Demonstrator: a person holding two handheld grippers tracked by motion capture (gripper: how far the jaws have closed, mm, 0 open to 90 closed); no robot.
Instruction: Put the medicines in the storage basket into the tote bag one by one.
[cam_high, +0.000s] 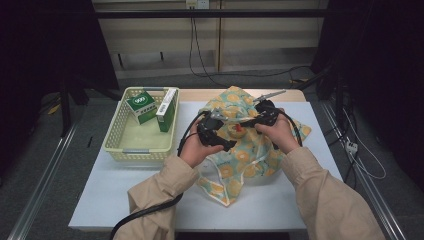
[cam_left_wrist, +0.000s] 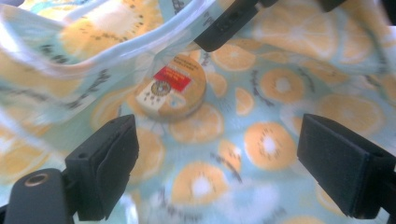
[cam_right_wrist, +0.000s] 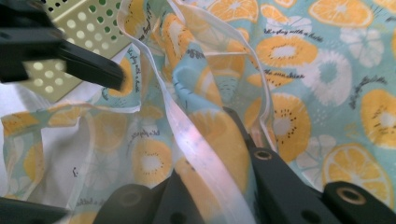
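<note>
A fabric bag (cam_high: 245, 150) printed with orange and lemon slices on pale blue lies crumpled at the middle of the white table (cam_high: 300, 200), just to the right of a pale yellow perforated basket (cam_high: 116, 135). Inside the bag, on its printed lining, rests a small round tin (cam_left_wrist: 171, 88) with a red label, seen through the open mouth in the left gripper view and as a small red spot in the high view. The bag's white-edged rim (cam_right_wrist: 205, 158) is bunched up and caught between the closed jaws of the right gripper (cam_right_wrist: 212, 191), which clamps the fabric and lifts that side of the opening. The left gripper (cam_left_wrist: 219, 168) sits at the bag's mouth with its jaws spread wide, holding nothing, the tin lying beyond and between them; the tip of the other gripper reaches in above the tin. In the high view both hands meet over the bag, the left hand (cam_high: 194, 150) toward the basket side and the right hand (cam_high: 281, 134) on the far side from it, both in beige sleeves. The basket holds two green and white boxes (cam_high: 141, 106), standing tilted at its far end.
</note>
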